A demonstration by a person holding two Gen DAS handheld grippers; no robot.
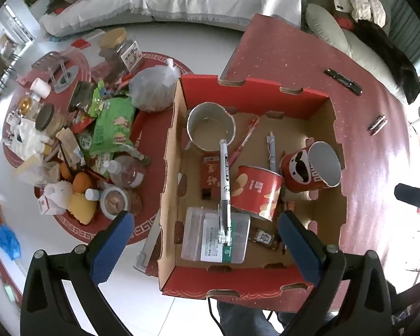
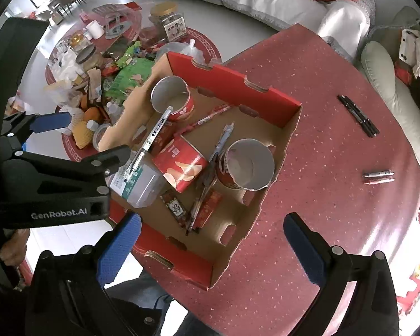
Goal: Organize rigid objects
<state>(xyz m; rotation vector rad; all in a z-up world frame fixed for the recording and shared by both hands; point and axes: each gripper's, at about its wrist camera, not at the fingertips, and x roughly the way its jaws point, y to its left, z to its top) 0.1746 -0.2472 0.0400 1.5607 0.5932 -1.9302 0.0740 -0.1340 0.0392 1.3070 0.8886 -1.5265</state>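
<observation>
Currently Catalogued: Open Box of Rigid Items, Both Tools Empty

Left wrist view. We log the left tool (image 1: 205, 231) hanging above the cardboard box (image 1: 168, 168), blue pads spread wide with nothing between them. Inside the box we list an upright open can (image 1: 210, 126), a red chip can on its side (image 1: 256, 191), and a moustache-printed can (image 1: 310, 168) tilted toward the far wall. A white marker (image 1: 224, 193) leans from the upright can's rim down onto a clear plastic case (image 1: 215, 236); we judge it was dropped across them and not seated in the can. A red pen (image 1: 245, 138) and a blue pen (image 1: 271, 151) lie loose on the box floor. Snacks and jars crowd a round red mat (image 1: 142, 224) on the floor beside the box, well apart from the sorting.

Right wrist view. We log the right tool (image 2: 211, 240) likewise wide and empty, hovering over the near corner of the box. Outside the box, on the red surface (image 2: 308, 224), remain two black pens (image 2: 358, 116) lying end to end and a pair of batteries (image 2: 378, 177) side by side. We judge these as the remaining pickups, parked within the right tool's reach.
</observation>
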